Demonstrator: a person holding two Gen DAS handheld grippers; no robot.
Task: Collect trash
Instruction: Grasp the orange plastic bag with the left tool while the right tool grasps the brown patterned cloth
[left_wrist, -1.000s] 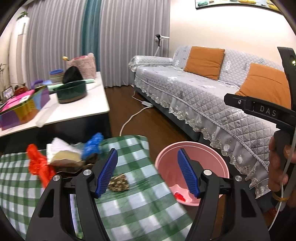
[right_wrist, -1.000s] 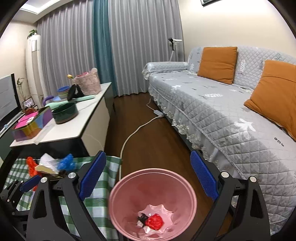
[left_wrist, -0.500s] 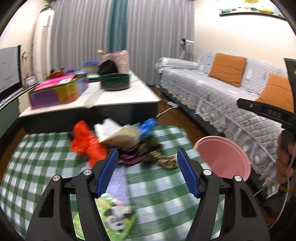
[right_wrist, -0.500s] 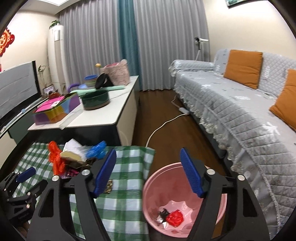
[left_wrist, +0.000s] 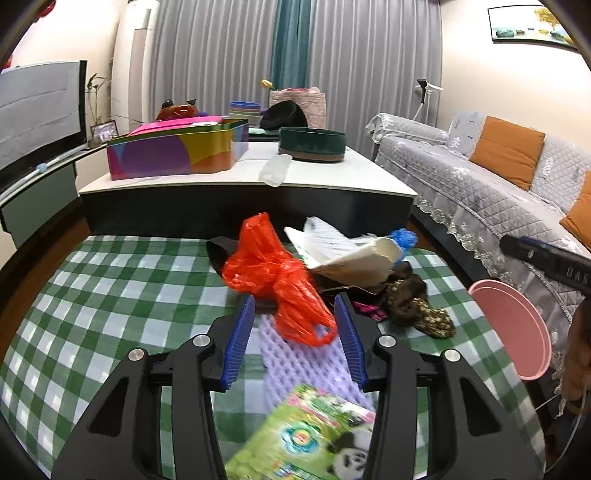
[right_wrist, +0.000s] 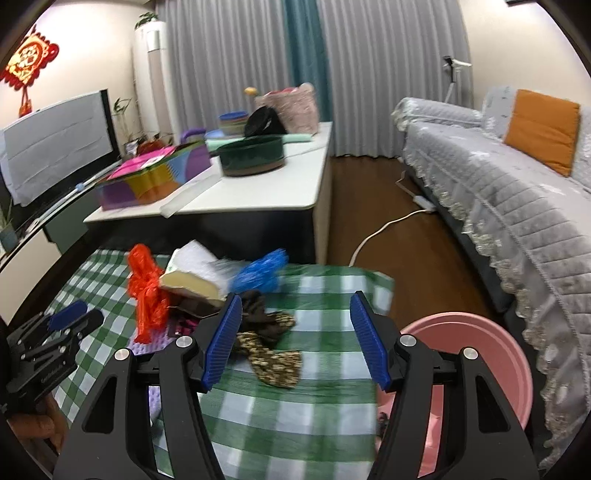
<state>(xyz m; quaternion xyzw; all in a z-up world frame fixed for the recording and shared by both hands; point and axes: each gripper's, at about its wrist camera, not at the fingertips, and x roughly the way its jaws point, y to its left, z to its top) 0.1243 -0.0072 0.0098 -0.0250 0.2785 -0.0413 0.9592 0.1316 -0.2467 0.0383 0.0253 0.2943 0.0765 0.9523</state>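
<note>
Both grippers over the trash pile, nothing gripped.
Left gripper (left_wrist: 295, 332) jaws were closing around red plastic bag (left_wrist: 280, 280), pads not touching; right gripper (right_wrist: 295, 336) jaws closing, empty, above patterned wrapper (right_wrist: 273, 354).

Letters "DA", perhaps more cut off, on right tongs (left_wrist: 546, 258) body; nothing else legible.

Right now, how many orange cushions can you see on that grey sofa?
2 in the left wrist view: one orange cushion against the sofa backrest, a second orange cushion nearer, cut by the picture's edge. More may sit out of frame.
</note>
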